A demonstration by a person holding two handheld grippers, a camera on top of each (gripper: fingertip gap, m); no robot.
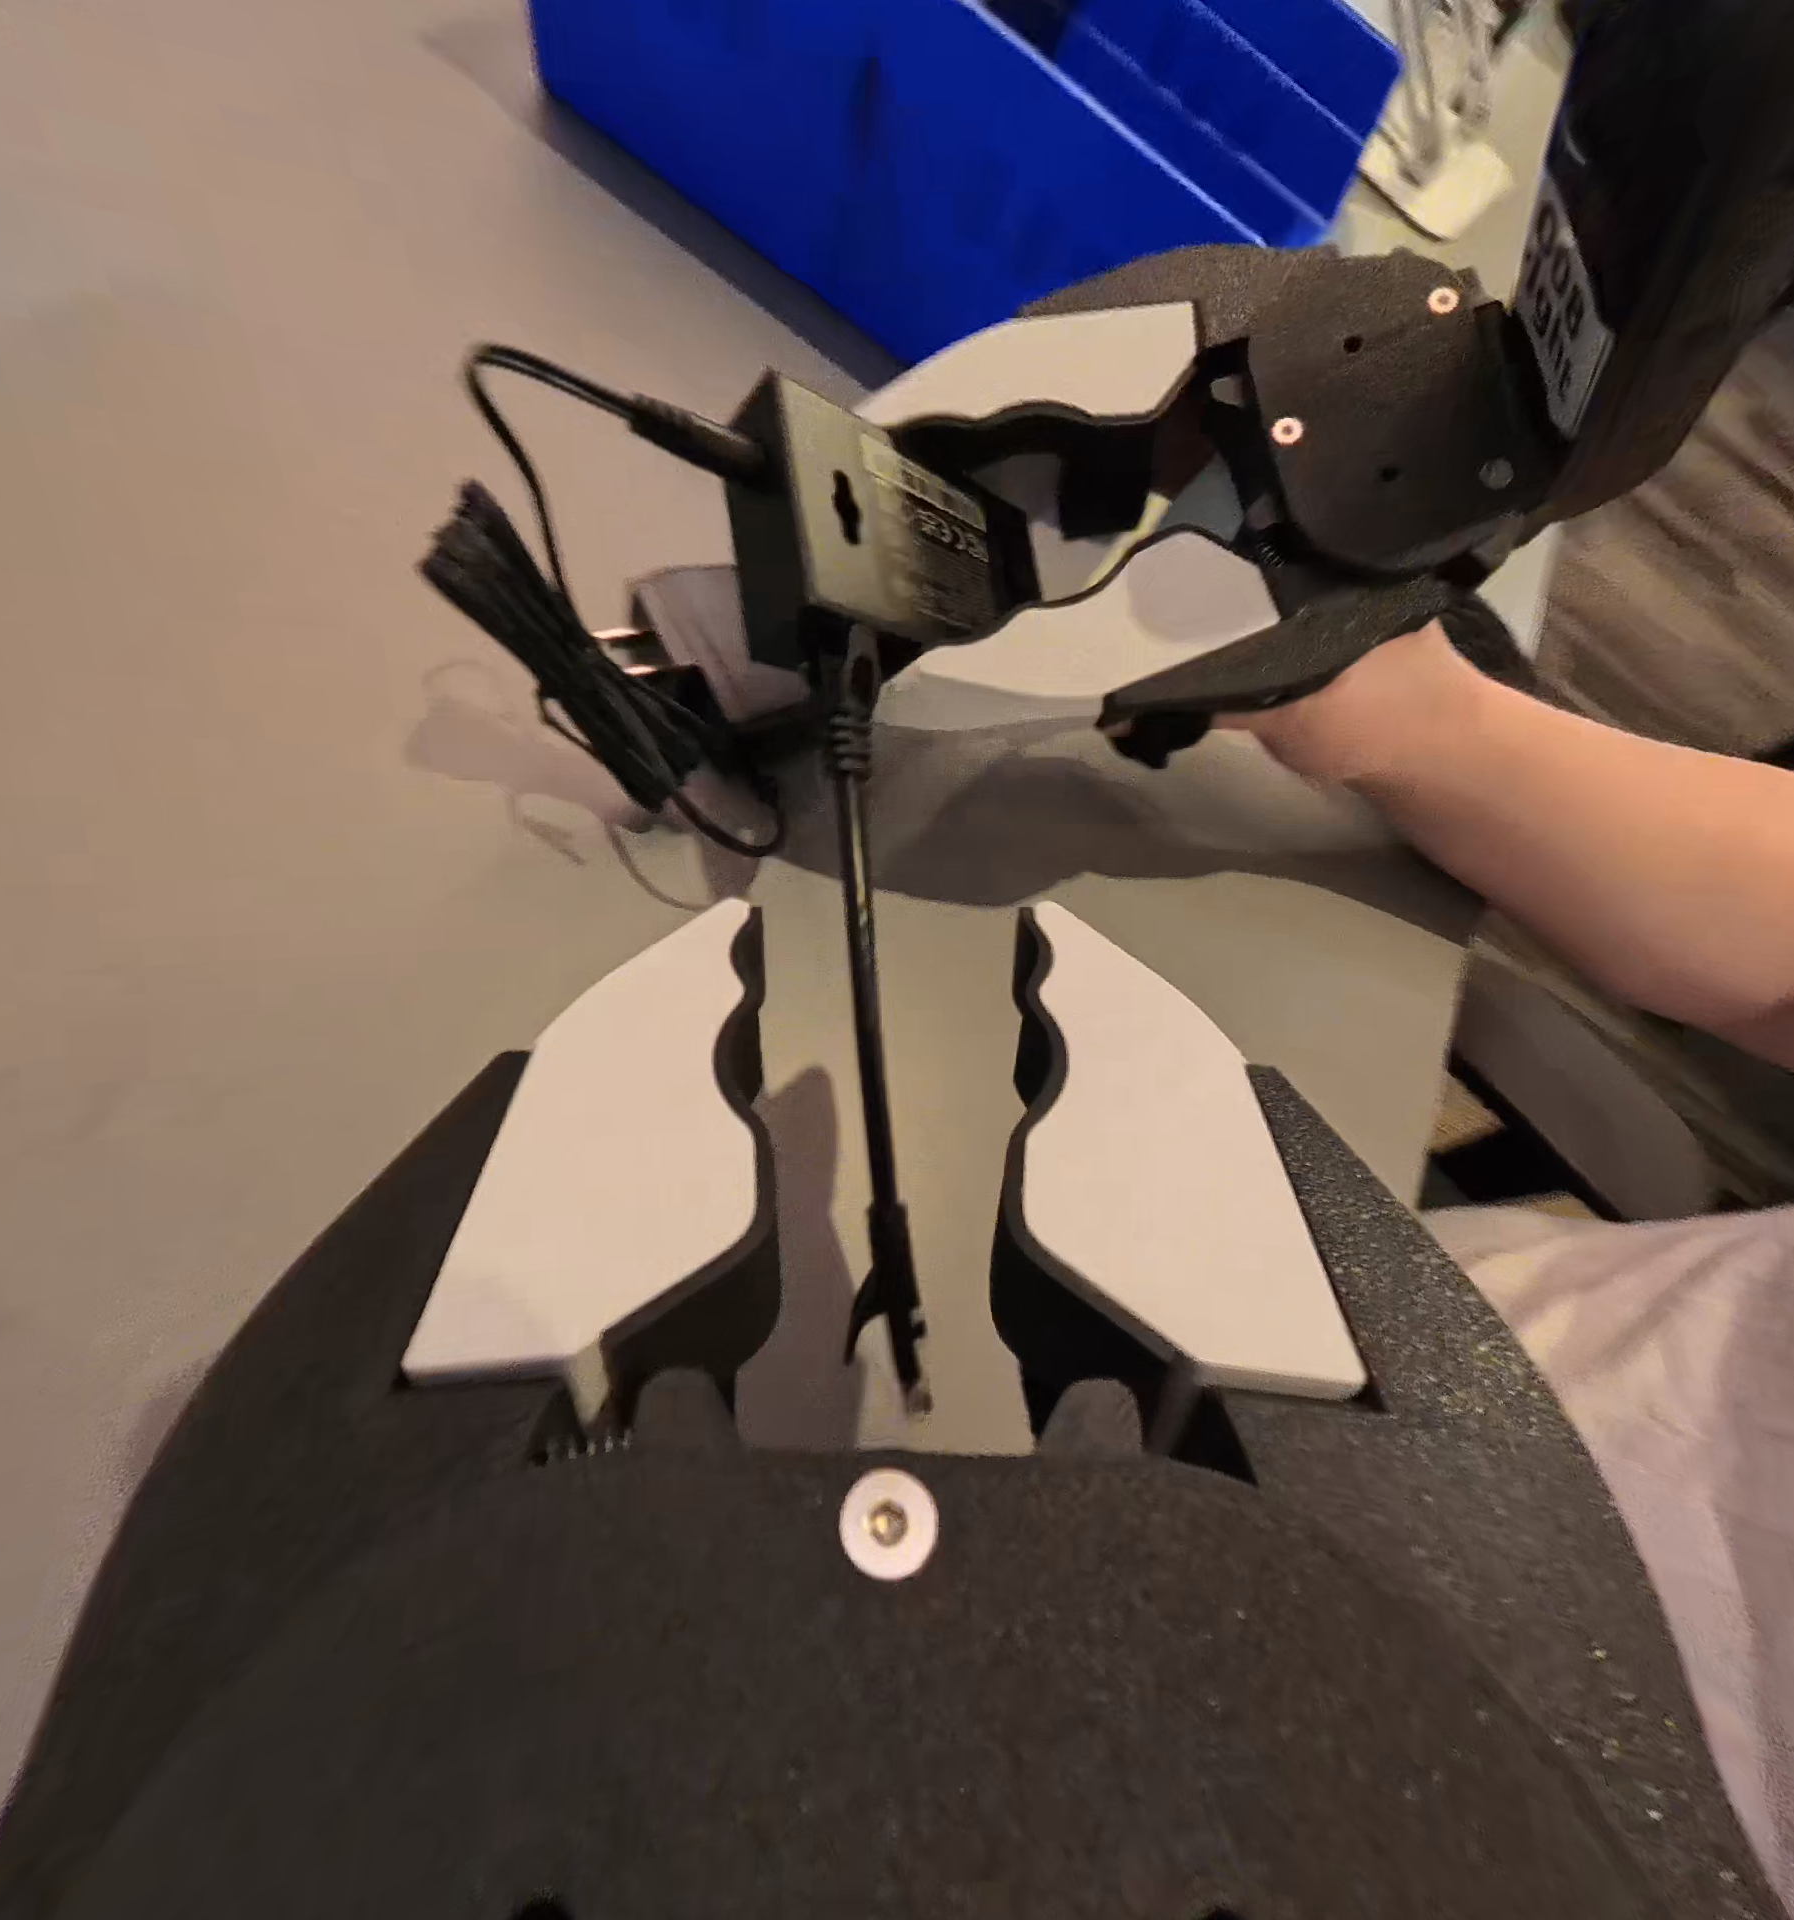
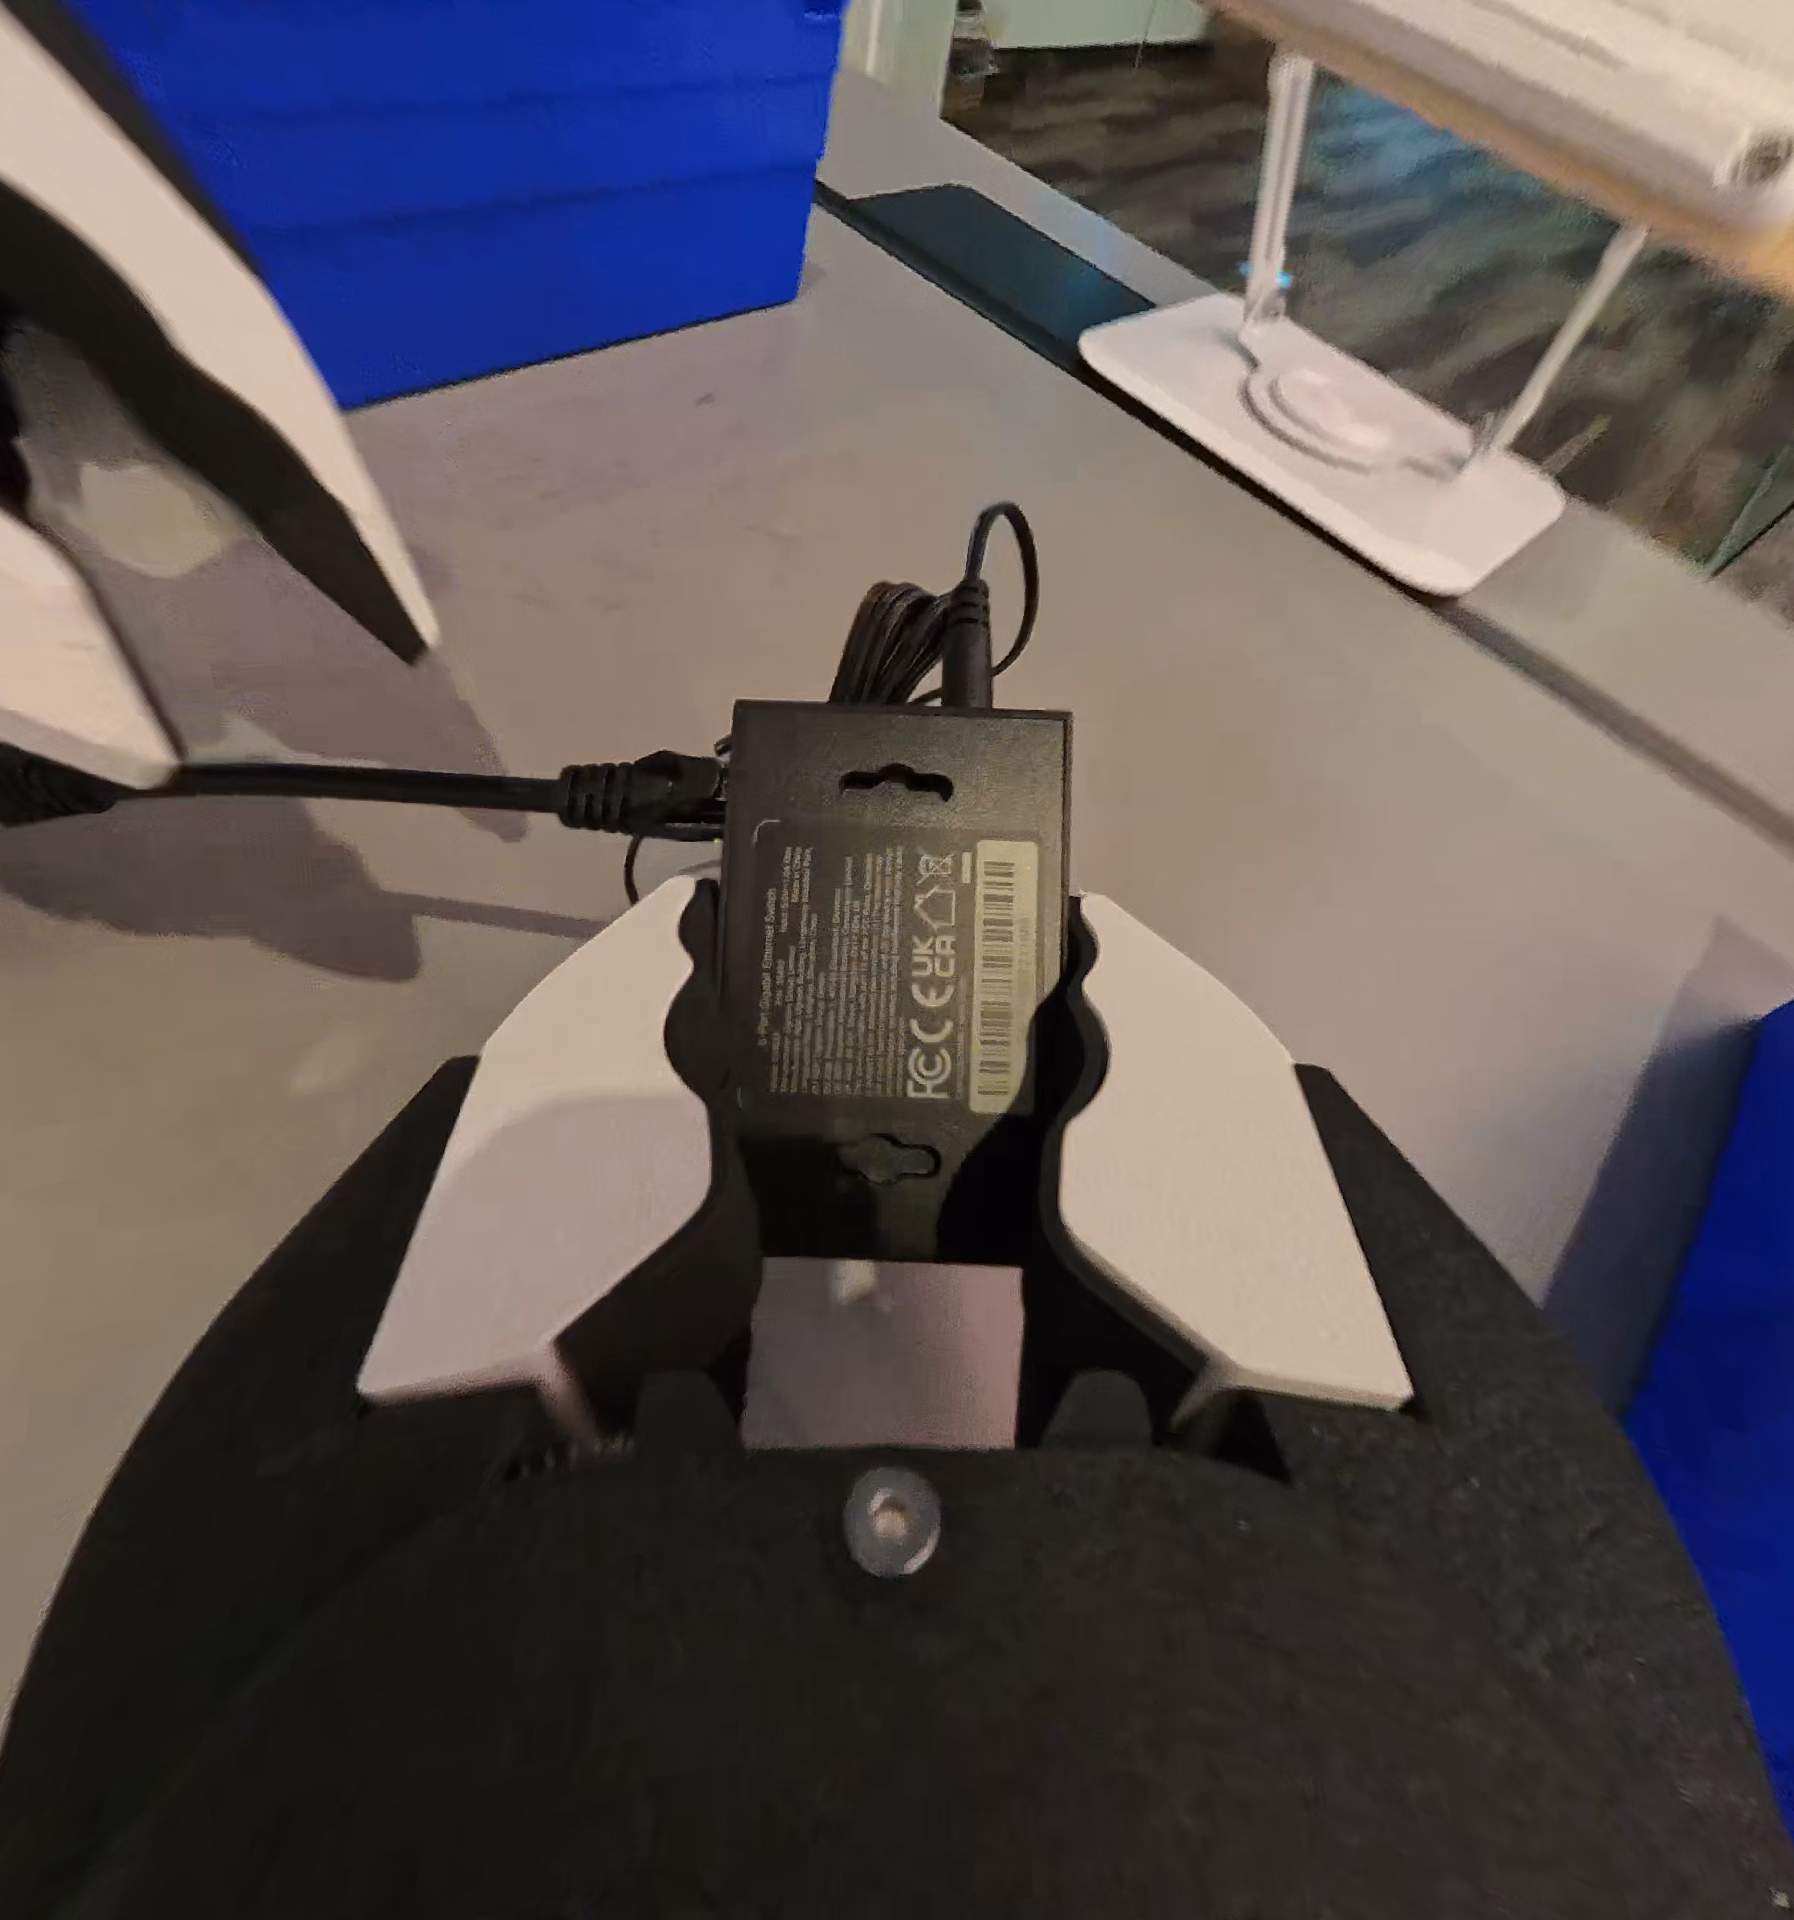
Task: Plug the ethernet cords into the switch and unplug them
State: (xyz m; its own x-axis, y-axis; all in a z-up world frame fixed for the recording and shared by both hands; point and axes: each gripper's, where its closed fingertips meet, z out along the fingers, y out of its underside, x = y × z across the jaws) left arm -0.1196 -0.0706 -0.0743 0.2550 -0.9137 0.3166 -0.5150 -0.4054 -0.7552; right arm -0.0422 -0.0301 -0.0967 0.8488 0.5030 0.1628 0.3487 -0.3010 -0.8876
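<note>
The right gripper (image 2: 888,997) holds the switch (image 2: 898,935), a flat, matte black rectangular box, its two white-faced fingers (image 2: 1163,1049) with wavy black inner pads pressed against the box's long sides. The face turned to the camera carries a printed label, a pale barcode sticker and two keyhole-shaped mounting slots. Beyond the fingertips a thin black power lead (image 2: 976,613) enters the switch's far end, with a bundled coil of the same lead hanging there.

A black ethernet cord (image 1: 867,997) with a ribbed strain-relief boot is plugged into the switch's side. In the left wrist view it runs from the switch (image 1: 872,520) straight back through the gap between the left gripper (image 1: 888,925) fingers (image 1: 664,1039), which stand apart and clear of it on both sides. Its free end, a clipped plug, lies deep between the fingers near their base.

The gripper bodies are rough, grainy black. Below lies a smooth grey counter (image 1: 197,623); a glossy blue plastic bin (image 1: 872,156) stands beyond the fingertips.
</note>
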